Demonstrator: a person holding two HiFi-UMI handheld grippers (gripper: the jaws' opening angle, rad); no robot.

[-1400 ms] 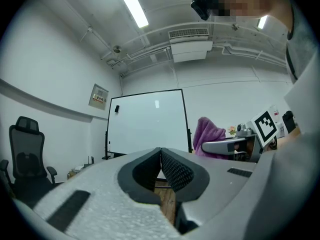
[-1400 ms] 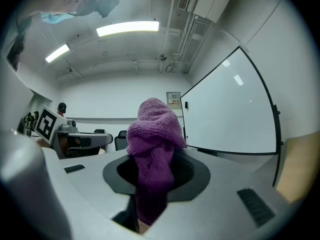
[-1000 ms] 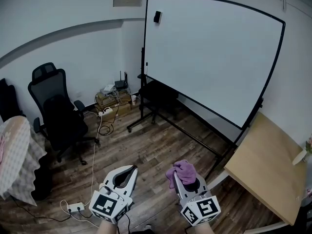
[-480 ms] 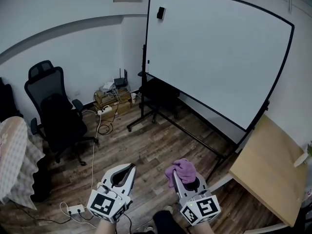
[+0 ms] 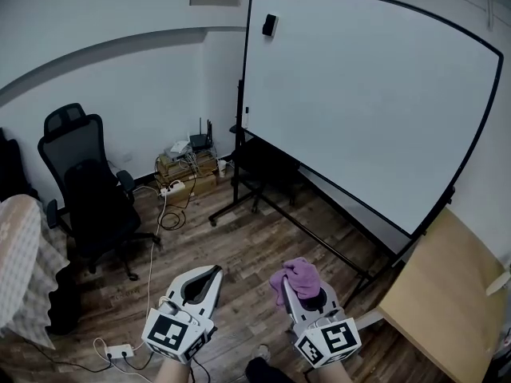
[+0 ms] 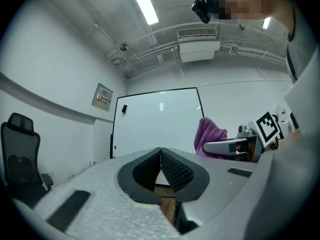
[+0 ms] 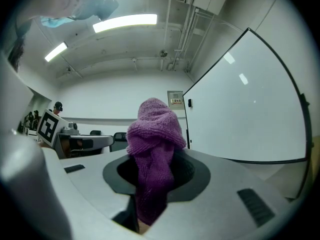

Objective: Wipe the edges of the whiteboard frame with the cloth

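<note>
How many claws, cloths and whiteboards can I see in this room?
White plastic claws: 2 (left claw, right claw)
Purple terry cloth: 1
Black-framed white whiteboard: 1
Total: 4

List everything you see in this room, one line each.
whiteboard: one, white with a black frame, on a stand at right
small block: one, black, on the board's upper left corner
office chair: one, black, left
table: one, light wood, lower right
power strip: at least one, white, floor at lower left
boxes: low stack, brown, by the far wall
cloth: one, purple, bottom centre
left hand-held gripper: grey-white, jaws together, empty
right hand-held gripper: grey-white, shut on the cloth
</note>
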